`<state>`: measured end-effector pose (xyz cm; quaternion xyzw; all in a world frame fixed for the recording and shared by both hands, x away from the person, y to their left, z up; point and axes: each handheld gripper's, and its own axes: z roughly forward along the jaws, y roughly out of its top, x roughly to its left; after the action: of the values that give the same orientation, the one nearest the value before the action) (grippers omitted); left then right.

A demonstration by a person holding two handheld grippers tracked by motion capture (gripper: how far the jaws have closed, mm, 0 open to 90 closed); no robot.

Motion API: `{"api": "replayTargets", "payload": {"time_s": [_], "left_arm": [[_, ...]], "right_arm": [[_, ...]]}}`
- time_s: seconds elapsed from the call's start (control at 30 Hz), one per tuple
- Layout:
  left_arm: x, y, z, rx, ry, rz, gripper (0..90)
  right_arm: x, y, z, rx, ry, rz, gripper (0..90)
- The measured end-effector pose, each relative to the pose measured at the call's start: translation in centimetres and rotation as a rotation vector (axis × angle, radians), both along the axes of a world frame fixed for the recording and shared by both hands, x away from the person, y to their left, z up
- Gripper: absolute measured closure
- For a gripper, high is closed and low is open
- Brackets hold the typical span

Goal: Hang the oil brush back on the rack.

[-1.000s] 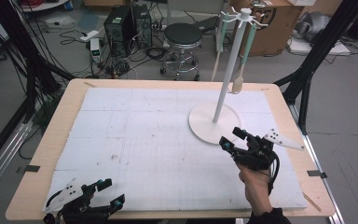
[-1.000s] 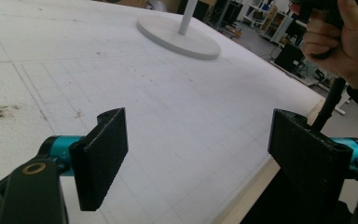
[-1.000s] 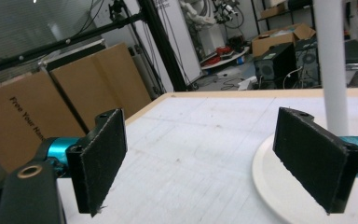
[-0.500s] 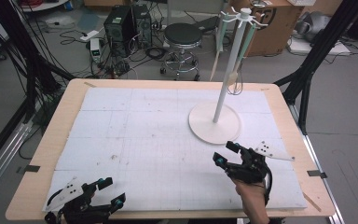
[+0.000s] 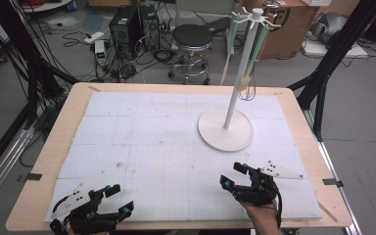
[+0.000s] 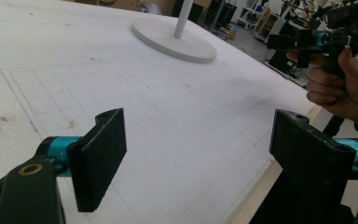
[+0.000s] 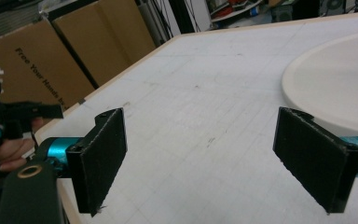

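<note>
Seemingly at a resting point: both our grippers sit low at the near edge of the table (image 5: 39,161), nothing in either.

Left gripper (image 5: 113,201) at the near left corner, jaws spread wide, bare foam mat between them in the left gripper view. Right gripper (image 5: 235,176) near the right front, jaws likewise apart and empty; in the right gripper view we see the mat and the rim of the stand's round base just past the right jaw.

Nearest thing to our hands is the white stand (image 5: 235,93), upright on its disc base right of centre on the mat, well apart from the left gripper and a little beyond the right one. Several long utensils (image 5: 252,58) hang from the hooks at its top; what exactly they are we cannot tell.

Mat otherwise bare: no loose item lies on it for us to pick up.

Judgement: if the work is hanging things on the stand, it looks finished, with nothing left on the table. If it is unloading the stand, nothing has yet come off.
</note>
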<state>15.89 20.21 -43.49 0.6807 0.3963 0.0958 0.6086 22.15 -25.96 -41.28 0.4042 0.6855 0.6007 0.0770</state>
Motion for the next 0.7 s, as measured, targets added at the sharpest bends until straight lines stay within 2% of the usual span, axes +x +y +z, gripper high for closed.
{"api": "replayTargets", "payload": {"time_s": [0.17, 0.27, 0.5, 0.7], "left_arm": [[0.2, 0.1, 0.0, -0.008, -0.014, -0.003, 19.1], [0.4, 0.1, 0.0, -0.012, -0.023, -0.005, 19.1], [0.9, -0.1, 0.1, -0.018, -0.067, -0.020, 19.1], [1.5, -0.3, 0.1, -0.018, -0.079, -0.027, 19.1]], "right_arm": [[-0.7, 0.0, -0.1, -0.005, -0.012, 0.012, 16.6], [-1.0, -0.1, -0.1, -0.018, -0.038, 0.017, 16.6], [-1.3, -0.2, -0.2, -0.035, -0.041, 0.023, 16.6], [-1.7, -0.5, -0.3, -0.049, -0.048, 0.017, 16.6]]}}
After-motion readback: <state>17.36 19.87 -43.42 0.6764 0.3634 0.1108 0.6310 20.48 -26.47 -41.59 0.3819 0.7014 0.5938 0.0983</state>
